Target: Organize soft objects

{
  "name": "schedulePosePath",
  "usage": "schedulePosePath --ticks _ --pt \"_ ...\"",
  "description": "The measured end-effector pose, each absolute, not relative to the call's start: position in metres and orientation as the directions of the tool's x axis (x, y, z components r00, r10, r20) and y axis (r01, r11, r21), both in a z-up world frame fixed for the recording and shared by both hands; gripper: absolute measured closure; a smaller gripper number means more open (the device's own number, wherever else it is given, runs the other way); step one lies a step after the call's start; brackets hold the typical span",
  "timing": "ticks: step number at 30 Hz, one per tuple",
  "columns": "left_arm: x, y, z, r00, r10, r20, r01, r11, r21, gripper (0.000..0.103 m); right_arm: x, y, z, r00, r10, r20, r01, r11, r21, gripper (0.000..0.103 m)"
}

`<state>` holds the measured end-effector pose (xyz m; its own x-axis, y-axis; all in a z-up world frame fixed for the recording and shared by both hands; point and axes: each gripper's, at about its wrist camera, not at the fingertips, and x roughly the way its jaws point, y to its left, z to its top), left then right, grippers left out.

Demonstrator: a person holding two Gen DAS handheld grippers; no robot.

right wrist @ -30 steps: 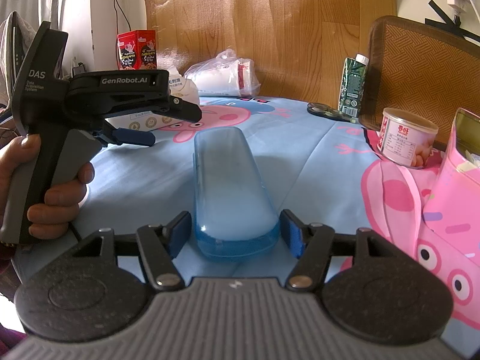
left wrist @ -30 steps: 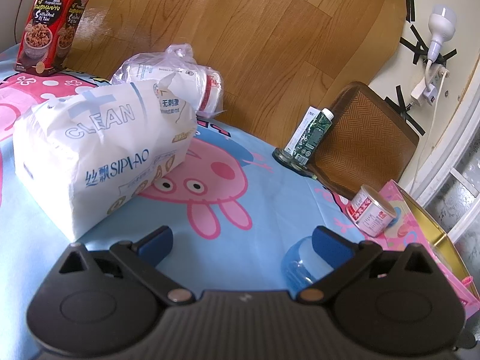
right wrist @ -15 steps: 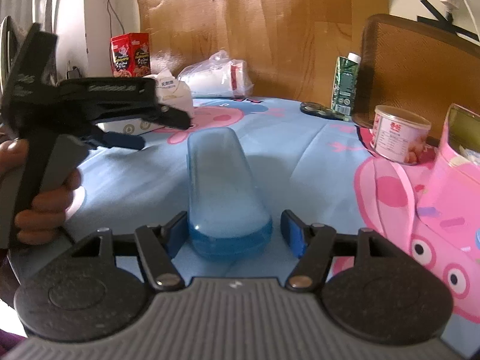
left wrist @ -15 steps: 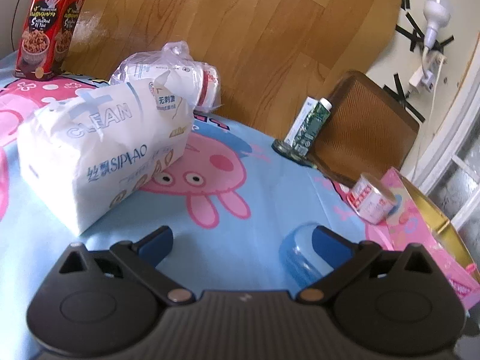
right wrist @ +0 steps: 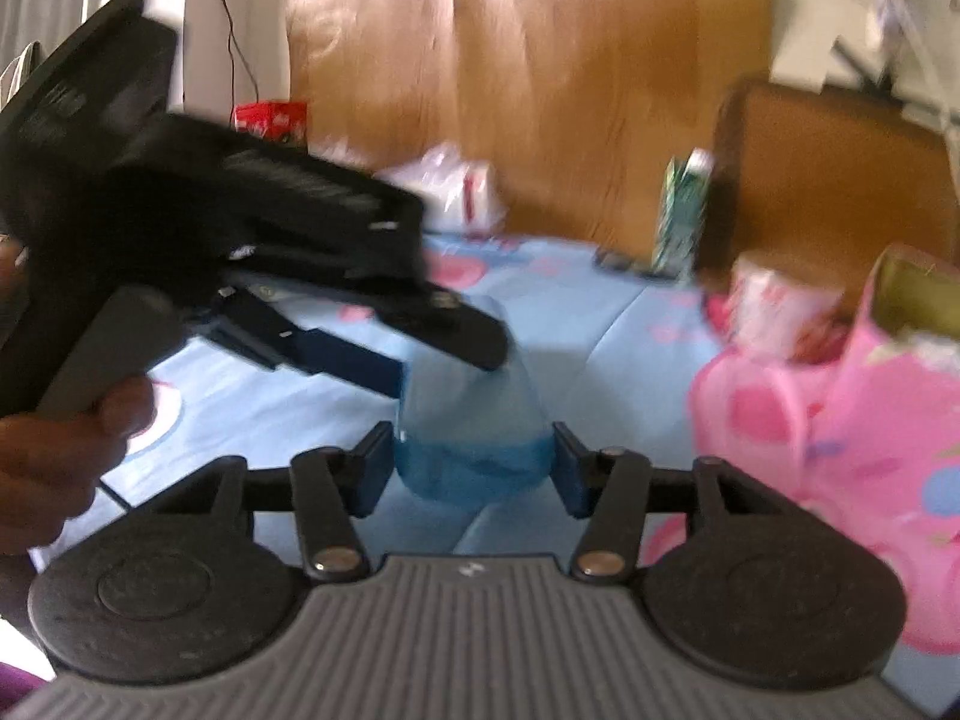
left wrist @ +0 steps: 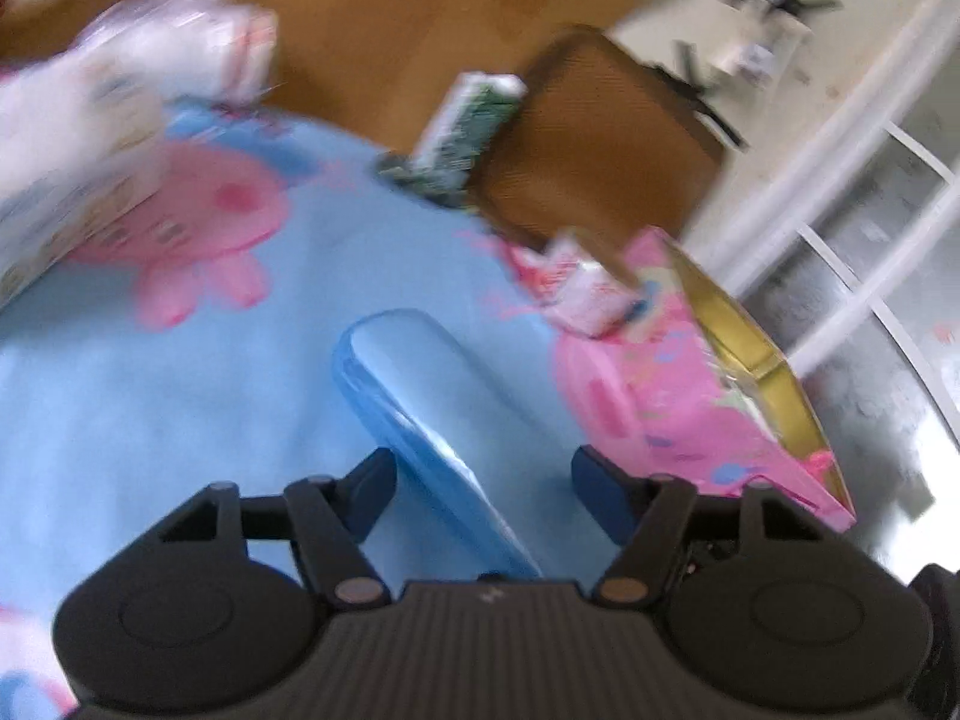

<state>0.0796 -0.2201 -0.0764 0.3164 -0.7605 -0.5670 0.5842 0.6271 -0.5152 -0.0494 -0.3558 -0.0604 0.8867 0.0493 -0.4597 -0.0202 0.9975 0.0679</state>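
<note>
Our left gripper point(left wrist: 483, 483) has swung over the blue case point(left wrist: 420, 396), jaws closing astride it without pinching yet. Our right gripper point(right wrist: 471, 474) narrows too, its pads just reaching the near end, so a two-handed hold seems imminent.

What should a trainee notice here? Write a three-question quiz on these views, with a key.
1. True or false: the translucent blue oblong plastic case lies between the fingers of both the left gripper and the right gripper.
2. What stands next to the pink cartoon-printed box? A: a small red-and-white can. B: a drinking glass. C: a book.
3. Which gripper shows up in the other gripper's camera view?

Key:
1. True. The jaws of both grippers are closing, with the case between them.
2. A
3. The left gripper, seen in the right wrist view.
</note>
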Motion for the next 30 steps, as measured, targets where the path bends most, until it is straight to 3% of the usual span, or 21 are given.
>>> schedulePosePath --ticks 8,14,17,19,22,30 --pt "0.047 -0.341 -0.019 0.233 -0.845 -0.481 0.812 0.441 -0.382 0.04 -0.09 -0.429 -0.023 0.921 -0.246 -0.301 0.27 0.962 0.041 0.048" --pt "0.016 -0.437 -0.01 0.146 -0.865 -0.481 0.899 0.319 -0.3 0.039 -0.102 -0.495 -0.022 0.843 -0.435 -0.316 0.471 0.881 0.043 0.048" --pt "0.009 -0.466 -0.011 0.2 -0.845 -0.495 0.906 0.351 -0.234 0.034 -0.095 -0.518 -0.033 0.736 -0.592 -0.33 0.61 0.79 -0.056 0.047" --pt "0.011 -0.472 -0.014 0.224 -0.835 -0.503 0.896 0.379 -0.23 0.034 -0.096 -0.53 -0.041 0.654 -0.685 -0.321 0.697 0.711 -0.097 0.038" --pt "0.019 -0.456 -0.018 0.237 -0.829 -0.507 0.879 0.405 -0.252 0.027 -0.114 -0.535 -0.041 0.691 -0.654 -0.306 0.691 0.723 0.014 0.037" --pt "0.029 -0.406 -0.021 0.389 -0.745 -0.542 0.813 0.554 -0.179 0.025 -0.121 -0.501 -0.039 0.734 -0.627 -0.263 0.663 0.746 0.072 0.037"
